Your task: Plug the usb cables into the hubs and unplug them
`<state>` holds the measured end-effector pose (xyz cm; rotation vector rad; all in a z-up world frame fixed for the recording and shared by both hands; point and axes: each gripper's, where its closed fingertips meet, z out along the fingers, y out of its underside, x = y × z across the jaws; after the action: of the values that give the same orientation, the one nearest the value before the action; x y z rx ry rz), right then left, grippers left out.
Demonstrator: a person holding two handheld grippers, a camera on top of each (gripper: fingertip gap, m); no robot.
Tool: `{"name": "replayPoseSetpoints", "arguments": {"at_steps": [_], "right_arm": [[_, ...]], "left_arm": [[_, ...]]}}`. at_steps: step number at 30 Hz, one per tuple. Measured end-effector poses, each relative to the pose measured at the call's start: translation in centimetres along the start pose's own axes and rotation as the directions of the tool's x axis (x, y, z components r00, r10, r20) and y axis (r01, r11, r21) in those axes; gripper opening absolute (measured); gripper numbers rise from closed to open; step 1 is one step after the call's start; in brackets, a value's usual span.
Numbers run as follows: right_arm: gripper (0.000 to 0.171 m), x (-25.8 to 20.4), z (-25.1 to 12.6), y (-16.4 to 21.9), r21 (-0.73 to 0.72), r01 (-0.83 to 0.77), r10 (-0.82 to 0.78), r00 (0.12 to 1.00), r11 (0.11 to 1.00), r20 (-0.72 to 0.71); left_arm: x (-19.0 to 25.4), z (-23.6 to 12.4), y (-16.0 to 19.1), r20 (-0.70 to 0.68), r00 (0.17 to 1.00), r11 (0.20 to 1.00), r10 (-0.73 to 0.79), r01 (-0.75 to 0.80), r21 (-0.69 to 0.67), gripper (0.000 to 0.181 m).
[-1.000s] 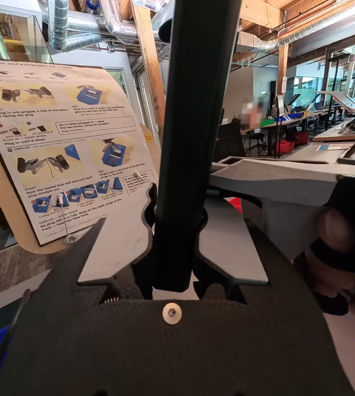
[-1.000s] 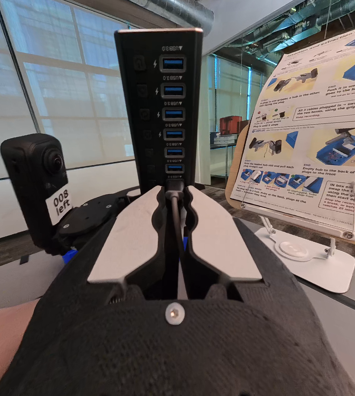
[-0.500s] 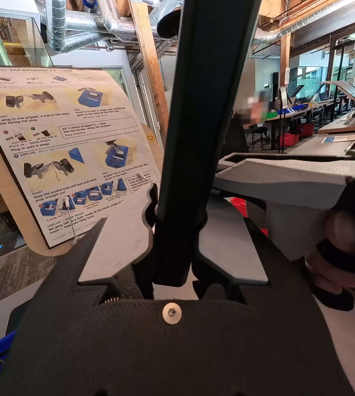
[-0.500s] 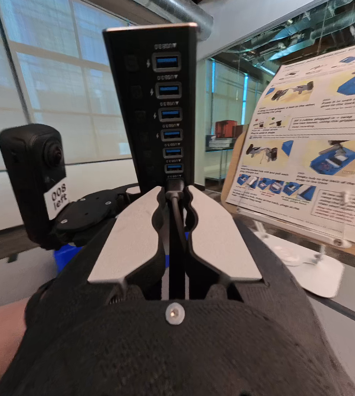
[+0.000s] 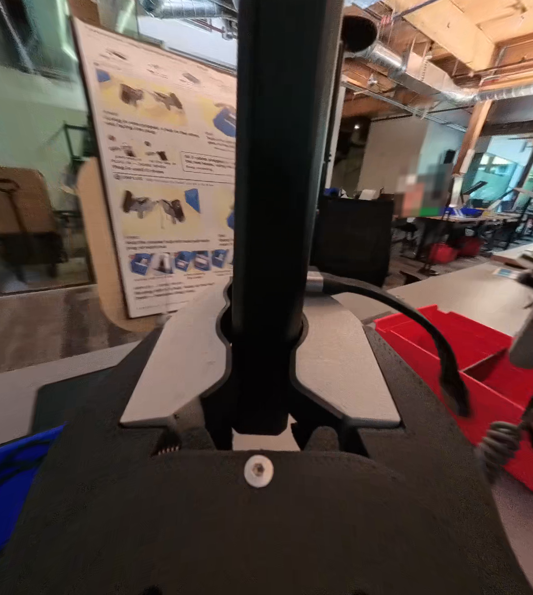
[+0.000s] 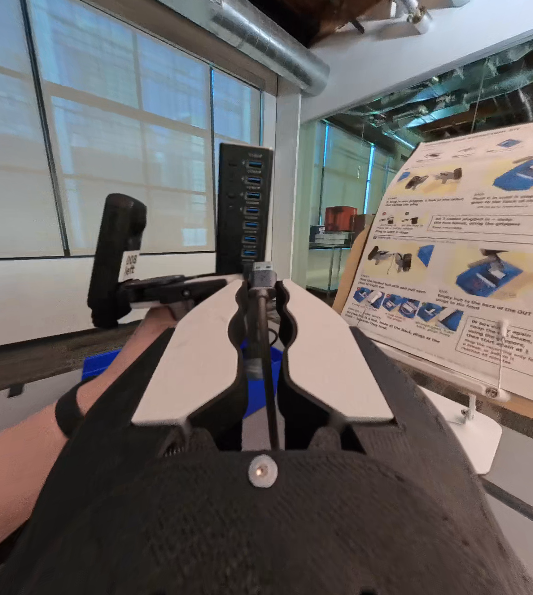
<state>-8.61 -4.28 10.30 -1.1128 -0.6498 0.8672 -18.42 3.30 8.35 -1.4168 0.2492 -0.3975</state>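
Note:
My left gripper (image 5: 265,309) is shut on a long black USB hub (image 5: 284,161) and holds it upright. In the right wrist view the hub (image 6: 244,209) shows a column of blue ports, all empty. My right gripper (image 6: 262,283) is shut on a grey USB plug (image 6: 262,273) with a black cable. The plug's metal tip is bare and sits a short way in front of the hub's lowest port. In the left wrist view a grey plug (image 5: 315,280) and an arching black cable (image 5: 419,322) show just right of the hub.
An instruction sheet (image 6: 467,257) on a white stand (image 6: 471,434) is at the right; it also shows in the left wrist view (image 5: 162,193). A blue bin (image 6: 97,367) lies below the grippers. A red bin (image 5: 484,354) sits on the grey table to the right. Spacing between my two grippers at the tips: around 12 cm.
The plug was seated in the hub's lowest port and is now out of it. My right gripper has drawn back from the hub with the plug. The left gripper still holds the hub.

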Motion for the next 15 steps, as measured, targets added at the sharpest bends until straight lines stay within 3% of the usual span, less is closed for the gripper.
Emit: {"name": "replayPoseSetpoints", "arguments": {"at_steps": [1,5,8,11,15], "right_arm": [[0.017,0.0,-0.1,-0.5,0.005,-0.008,0.008,1.000,1.000,0.013],[0.017,0.7,-0.1,-1.5,-0.094,-0.105,0.115,0.986,0.990,0.117],[0.018,1.4,-0.5,-2.9,-0.157,-0.149,0.177,0.968,0.976,0.178],[0.017,2.7,-1.2,-5.6,-0.191,-0.091,0.124,0.977,0.977,0.171],[0.017,5.3,-2.8,-12.6,-0.163,0.051,-0.035,0.995,0.985,0.097]], "left_arm": [[-0.8,-0.5,-0.6,0.022,0.999,0.999,0.034,-0.034,0.010,0.031],[-0.1,-1.9,-3.1,0.001,0.989,0.986,0.151,-0.150,0.075,0.031],[0.4,-2.5,-3.9,-0.048,0.991,0.990,0.128,-0.124,0.072,0.031],[0.2,-3.1,-4.5,-0.070,0.992,0.992,0.107,-0.102,0.073,0.031],[0.1,-3.4,-4.8,-0.077,0.991,0.992,0.113,-0.108,0.061,0.031]]}}
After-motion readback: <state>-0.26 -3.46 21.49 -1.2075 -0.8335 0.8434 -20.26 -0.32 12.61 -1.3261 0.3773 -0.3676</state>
